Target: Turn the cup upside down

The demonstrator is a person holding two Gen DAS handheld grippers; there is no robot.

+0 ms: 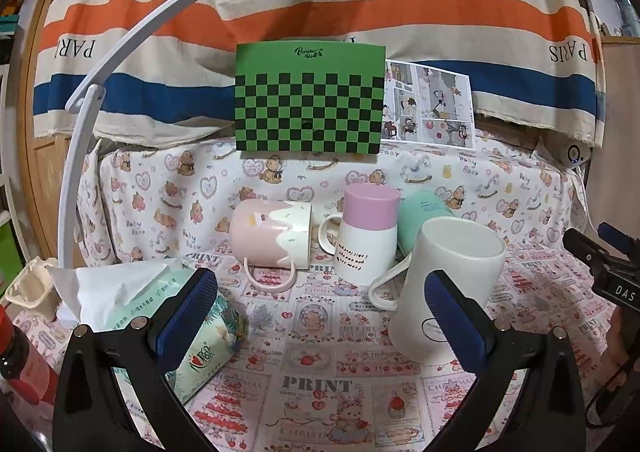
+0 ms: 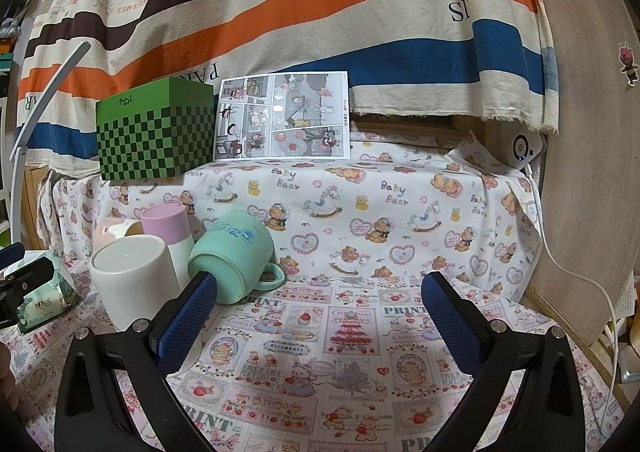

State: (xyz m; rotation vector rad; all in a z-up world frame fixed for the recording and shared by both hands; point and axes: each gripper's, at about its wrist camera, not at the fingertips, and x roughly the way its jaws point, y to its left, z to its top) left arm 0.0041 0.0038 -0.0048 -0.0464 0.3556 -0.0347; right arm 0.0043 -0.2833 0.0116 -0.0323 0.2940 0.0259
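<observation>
We see, left to right: tissue pack (image 1: 200, 336) behind left gripper (image 1: 320, 316), jaws spread wide, nothing held. Pink-and-white mug (image 1: 272, 234) on its side. Pink-topped mug (image 1: 368, 236) upside down. White cup (image 1: 448, 288) upside down on printed tablecloth (image 1: 320, 384), just inside left gripper's right-hand finger. Mint mug (image 2: 232, 256) tipped over, touching white cup. Right gripper (image 2: 320, 312) wide open, empty, over bare cloth.
</observation>
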